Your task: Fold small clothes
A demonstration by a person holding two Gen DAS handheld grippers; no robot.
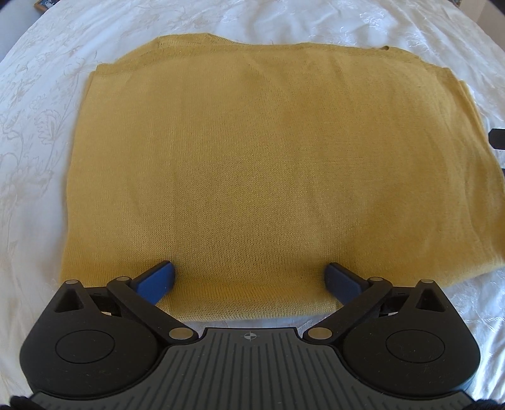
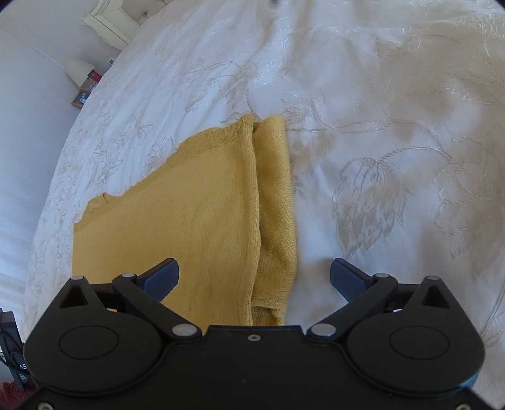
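A mustard-yellow knitted garment (image 1: pixel 252 164) lies folded into a flat rectangle on a white bedspread (image 1: pixel 31 132). My left gripper (image 1: pixel 251 272) hangs open just above the garment's near edge, its blue fingertips (image 1: pixel 157 277) wide apart over the knit, nothing pinched. In the right wrist view the same garment (image 2: pixel 189 220) shows its right side, where a folded-under layer (image 2: pixel 277 205) sticks out. My right gripper (image 2: pixel 254 271) is open over that side edge, with one finger above the knit and the other above the bedspread (image 2: pixel 394 126).
The bedspread is white with an embroidered flower pattern and stretches wide to the right of the garment. Past the bed's far left edge are a pale frame (image 2: pixel 110 22), a small lamp (image 2: pixel 77 71) and a few small items. A dark object (image 1: pixel 498 137) shows at the right border.
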